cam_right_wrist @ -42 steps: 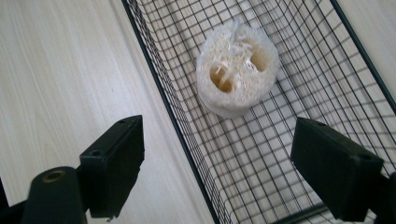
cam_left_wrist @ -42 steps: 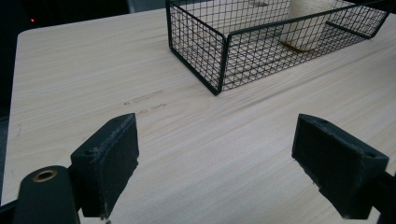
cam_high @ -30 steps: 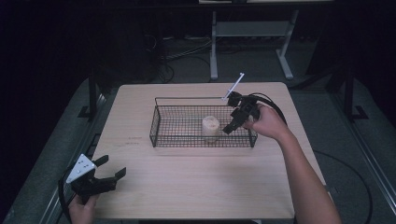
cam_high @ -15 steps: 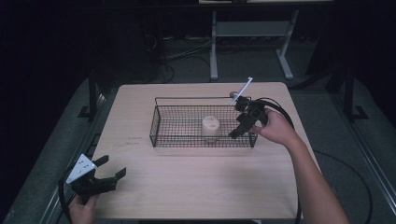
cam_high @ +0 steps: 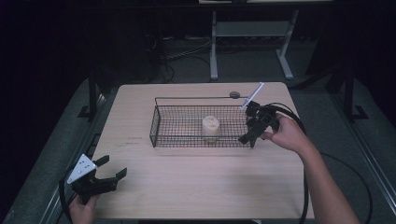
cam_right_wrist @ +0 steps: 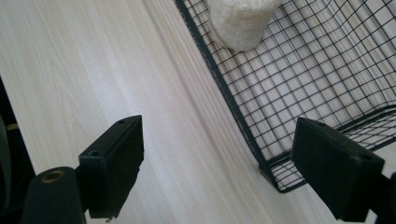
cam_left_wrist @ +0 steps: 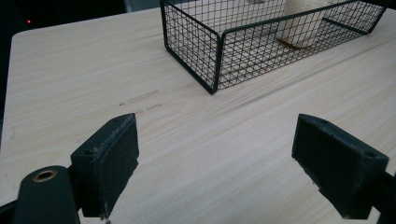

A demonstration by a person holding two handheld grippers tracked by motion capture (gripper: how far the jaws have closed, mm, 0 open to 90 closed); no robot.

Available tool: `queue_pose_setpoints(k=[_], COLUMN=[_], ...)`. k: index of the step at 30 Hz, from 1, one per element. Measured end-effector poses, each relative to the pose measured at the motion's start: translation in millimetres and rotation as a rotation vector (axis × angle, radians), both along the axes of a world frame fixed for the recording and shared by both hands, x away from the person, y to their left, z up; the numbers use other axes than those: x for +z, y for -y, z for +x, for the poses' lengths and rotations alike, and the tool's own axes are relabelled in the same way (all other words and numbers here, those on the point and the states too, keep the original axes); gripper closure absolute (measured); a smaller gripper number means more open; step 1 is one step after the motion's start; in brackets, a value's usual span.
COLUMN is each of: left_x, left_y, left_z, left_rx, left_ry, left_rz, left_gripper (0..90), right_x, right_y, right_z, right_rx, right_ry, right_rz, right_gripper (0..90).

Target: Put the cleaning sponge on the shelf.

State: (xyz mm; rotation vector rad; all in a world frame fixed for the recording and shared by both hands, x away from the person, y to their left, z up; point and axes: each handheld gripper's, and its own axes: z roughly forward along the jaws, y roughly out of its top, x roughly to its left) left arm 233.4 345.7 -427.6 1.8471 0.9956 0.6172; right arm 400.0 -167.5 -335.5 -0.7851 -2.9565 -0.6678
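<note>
The right gripper (cam_high: 249, 133) stands at the right end of the wire basket (cam_high: 161, 122), jaws apart and holding nothing, one jaw over the basket's near right corner, other over the table (cam_high: 196, 186). I judge the step is either a reach into the basket or a grasp on its corner; next move needs to clear the rim w/o catching the mesh. In the basket only a cream yarn roll (cam_high: 210, 127), upright, about mid-length. Left gripper (cam_high: 103, 177) is well apart from basket, near the table's front left corner, jaws apart, empty
</note>
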Motion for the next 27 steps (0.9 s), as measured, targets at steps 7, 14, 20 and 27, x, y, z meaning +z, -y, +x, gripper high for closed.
queue_pose_setpoints(k=[7, 14, 20, 27], left_x=[-0.3, -0.9, -1.2, -1.2], left_y=[0.2, 1.0, 1.5, 1.0], left_z=[0.1, 0.4, 0.3, -0.2], left_rx=[0.001, 0.0, 0.001, 0.004], left_ry=[-0.002, -0.003, -0.004, -0.005], left_rz=[-0.002, -0.001, 0.0, 0.007], left_gripper=[14.0, 14.0, 14.0, 13.9], right_x=[1.0, -6.1, -12.4, -22.7], right_y=[8.4, 17.6, 22.6, 27.3], right_z=[-17.6, -30.6, -40.1, -49.9], right_rx=[0.008, 0.008, 0.006, 0.007], right_ry=[0.016, 0.015, 0.015, 0.009], right_rz=[-0.004, 0.002, 0.003, 0.007], right_gripper=[16.5, 16.5, 16.5, 16.5])
